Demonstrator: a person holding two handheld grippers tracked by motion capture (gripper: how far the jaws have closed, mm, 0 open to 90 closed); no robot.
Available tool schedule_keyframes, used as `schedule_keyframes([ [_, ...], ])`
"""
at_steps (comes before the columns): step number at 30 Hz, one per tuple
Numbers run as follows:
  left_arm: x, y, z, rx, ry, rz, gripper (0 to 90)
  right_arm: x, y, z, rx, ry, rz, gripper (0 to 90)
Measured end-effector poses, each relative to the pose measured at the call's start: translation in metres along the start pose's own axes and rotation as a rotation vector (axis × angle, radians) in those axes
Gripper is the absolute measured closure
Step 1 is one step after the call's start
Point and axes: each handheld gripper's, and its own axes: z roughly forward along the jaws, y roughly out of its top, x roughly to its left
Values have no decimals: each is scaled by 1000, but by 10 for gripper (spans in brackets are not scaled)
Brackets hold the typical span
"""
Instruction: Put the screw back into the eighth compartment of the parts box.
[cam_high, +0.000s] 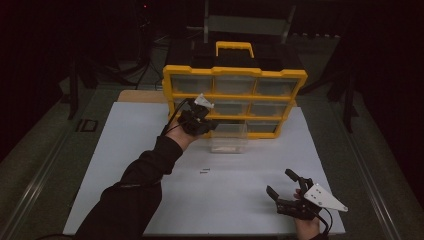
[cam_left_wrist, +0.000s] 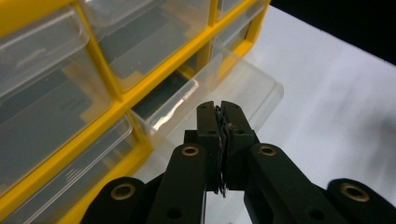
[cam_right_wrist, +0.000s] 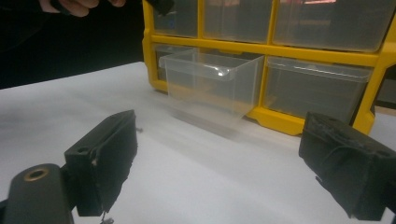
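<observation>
Now, over on the left, the left claw is up off the white tabletop, hanging in front of the yellow organizer, right at the left end of its lower rows. Its jaws are pressed tight together, pad against pad, and in the left gripper view a thin dark sliver sits pinched in the seam between them, too small to say what it is. Just beyond those tips is the clear drawer, pulled out of the bottom row of the organizer and open at the top; the closed tips hover above it, apart from its rim.

Moving to the middle, that drawer stands on the tabletop, jutting forward from the organizer's bottom row, with the closed clear bins stacked in three rows around and above it. Nearer the person, a couple of tiny dark screws lie loose on the bare white surface, well apart from the drawer.

And on the right, the right claw sits low near the front edge of the tabletop, held in the person's hand, grey plate on top. Its jaws stand wide apart with nothing between them, and the right gripper view looks straight through that gap at the pulled-out drawer and the yellow frame behind it
</observation>
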Motion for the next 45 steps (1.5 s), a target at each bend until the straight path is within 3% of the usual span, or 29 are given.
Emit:
schedule_keyframes([
  [12,-21,29,27,59,46,-81,870,0,0,0,-2,2,2,116],
  [17,-27,35,43,93,45,-103,870,-1,0,0,-3,3,3,116],
  [26,-31,36,68,136,72,-117,869,-1,0,-1,-6,7,5,116],
  [32,-28,31,86,191,69,-137,868,0,0,-1,-6,11,5,116],
  [34,-27,30,91,218,50,-141,864,0,0,-1,-5,12,4,116],
  [35,-27,30,92,224,44,-146,848,-1,0,-1,-4,13,5,116],
  [40,-30,36,93,224,79,-139,471,-1,0,-1,-4,14,4,116],
  [45,-27,39,86,219,80,-142,244,-1,0,0,-3,12,4,116],
])
